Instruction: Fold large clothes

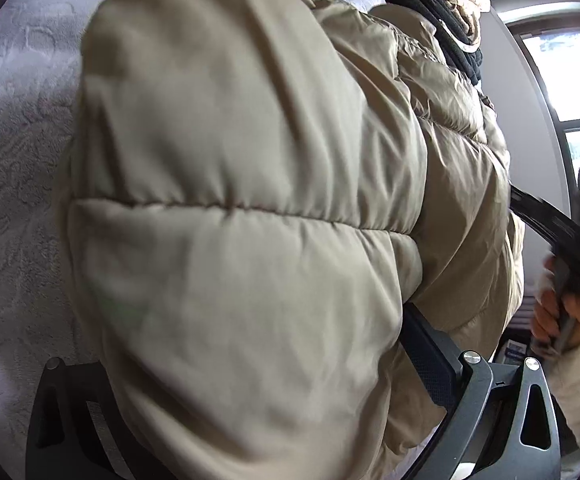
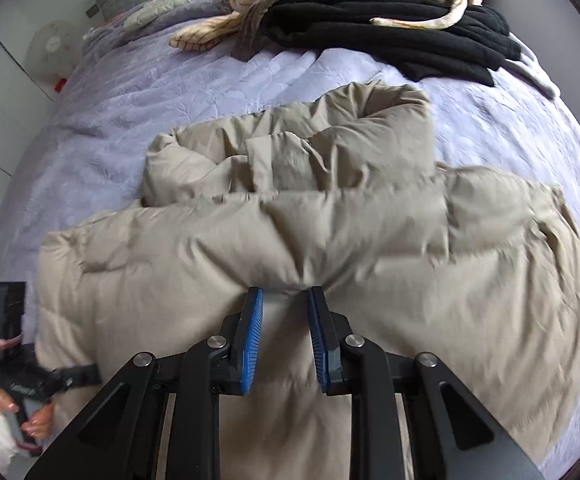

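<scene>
Beige, puffy quilted jacket (image 2: 290,240) lies across our lavender embossed bedspread (image 2: 130,100). Our right claw (image 2: 286,304) pinches its stitched hem; our left claw (image 1: 250,360) grips a bulging fold (one finger hidden). Black knitwear (image 2: 390,28) sits beyond.

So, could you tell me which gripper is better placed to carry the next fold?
Probably right: the right gripper pinches the beige puffer jacket mid-edge, overlooking the bed; jacket fills the left view.
</scene>
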Available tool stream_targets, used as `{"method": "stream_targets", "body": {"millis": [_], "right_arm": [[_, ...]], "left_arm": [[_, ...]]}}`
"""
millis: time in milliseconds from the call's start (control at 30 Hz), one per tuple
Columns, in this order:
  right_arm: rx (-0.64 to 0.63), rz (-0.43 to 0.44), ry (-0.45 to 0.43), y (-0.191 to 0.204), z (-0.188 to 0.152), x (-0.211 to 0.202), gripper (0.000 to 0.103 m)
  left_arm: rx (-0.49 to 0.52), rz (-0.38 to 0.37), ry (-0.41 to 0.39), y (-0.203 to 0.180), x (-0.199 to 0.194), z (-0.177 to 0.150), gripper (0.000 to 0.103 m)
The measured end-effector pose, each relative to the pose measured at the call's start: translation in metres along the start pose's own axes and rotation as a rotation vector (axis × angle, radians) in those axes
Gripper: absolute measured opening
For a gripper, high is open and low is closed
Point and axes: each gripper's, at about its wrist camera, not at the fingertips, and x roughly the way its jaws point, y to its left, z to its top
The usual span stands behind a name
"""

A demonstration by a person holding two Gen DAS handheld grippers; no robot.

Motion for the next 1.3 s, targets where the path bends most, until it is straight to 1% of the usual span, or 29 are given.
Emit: {"method": "stream_targets", "body": {"millis": [100, 167, 233, 300, 333, 400, 467, 567, 600, 633, 667, 700, 733, 767, 800, 833, 867, 900, 967, 1033, 1067, 1100, 1200, 1300], "right_arm": [[0.058, 0.010, 0.039, -0.009, 0.010, 0.027, 0.022], [0.110, 0.033, 0.060, -0.016, 0.015, 0.035, 0.022], [0.133, 0.052, 0.068, -0.020, 0.015, 0.032, 0.022], [0.126, 0.062, 0.061, -0.021, 0.011, 0.016, 0.022], [0.120, 0.069, 0.054, -0.021, 0.007, 0.007, 0.023], [0.117, 0.088, 0.036, -0.023, -0.008, -0.016, 0.024], [0.120, 0.091, 0.018, -0.027, -0.032, -0.039, 0.024], [0.125, 0.098, 0.001, -0.029, -0.069, -0.061, 0.024], [0.129, 0.098, -0.002, -0.029, -0.079, -0.065, 0.024], [0.135, 0.100, -0.007, -0.029, -0.090, -0.068, 0.024], [0.139, 0.104, -0.012, -0.027, -0.095, -0.069, 0.024], [0.140, 0.103, -0.016, -0.027, -0.100, -0.068, 0.024], [0.136, 0.103, -0.019, -0.024, -0.103, -0.066, 0.024], [0.124, 0.103, -0.025, -0.022, -0.103, -0.063, 0.024], [0.112, 0.098, -0.032, -0.020, -0.102, -0.059, 0.022], [0.102, 0.101, -0.031, -0.019, -0.100, -0.054, 0.021], [0.104, 0.111, -0.025, -0.020, -0.098, -0.049, 0.019], [0.117, 0.127, -0.013, -0.023, -0.095, -0.042, 0.018], [0.144, 0.157, 0.010, -0.029, -0.095, -0.032, 0.017], [0.170, 0.183, 0.029, -0.037, -0.094, -0.025, 0.016], [0.187, 0.210, 0.045, -0.043, -0.095, -0.020, 0.015], [0.201, 0.230, 0.056, -0.048, -0.096, -0.017, 0.015], [0.248, 0.305, 0.087, -0.064, -0.097, -0.008, 0.013], [0.293, 0.386, 0.127, -0.078, -0.098, 0.003, 0.011]], "left_arm": [[0.001, 0.033, -0.037, -0.004, -0.007, 0.000, 0.102], [0.032, 0.068, -0.064, -0.009, -0.013, -0.003, 0.102], [0.068, 0.095, -0.069, -0.015, -0.015, -0.005, 0.102], [0.072, 0.095, -0.054, -0.016, -0.013, -0.006, 0.101], [0.072, 0.088, -0.049, -0.015, -0.011, -0.008, 0.098], [0.062, 0.077, -0.047, -0.014, -0.007, -0.005, 0.098], [0.051, 0.065, -0.045, -0.010, -0.006, -0.005, 0.098], [0.052, 0.063, -0.041, -0.009, -0.004, -0.007, 0.097], [0.056, 0.050, -0.036, -0.011, -0.001, -0.007, 0.086], [0.057, 0.025, -0.025, -0.013, 0.000, -0.007, 0.071], [0.054, 0.001, -0.015, -0.017, 0.006, -0.002, 0.062], [0.047, -0.039, 0.001, -0.019, 0.009, -0.001, 0.044], [0.044, -0.049, 0.005, -0.019, 0.008, 0.001, 0.037], [0.048, -0.044, 0.006, -0.024, 0.006, 0.002, 0.034], [0.045, -0.044, 0.008, -0.027, 0.003, 0.002, 0.028], [0.029, -0.045, 0.008, -0.032, -0.003, 0.001, 0.024], [0.011, -0.054, 0.004, -0.040, -0.011, -0.001, 0.023], [-0.001, -0.066, -0.002, -0.047, -0.022, 0.005, 0.023], [-0.003, -0.112, -0.023, -0.071, -0.042, 0.004, 0.023], [0.013, -0.152, -0.041, -0.097, -0.059, 0.003, 0.023], [0.035, -0.174, -0.049, -0.119, -0.068, 0.003, 0.023], [0.053, -0.182, -0.052, -0.136, -0.072, 0.003, 0.023], [0.132, -0.165, -0.049, -0.197, -0.076, 0.004, 0.023], [0.193, -0.115, -0.022, -0.256, -0.060, 0.007, 0.023]]}}
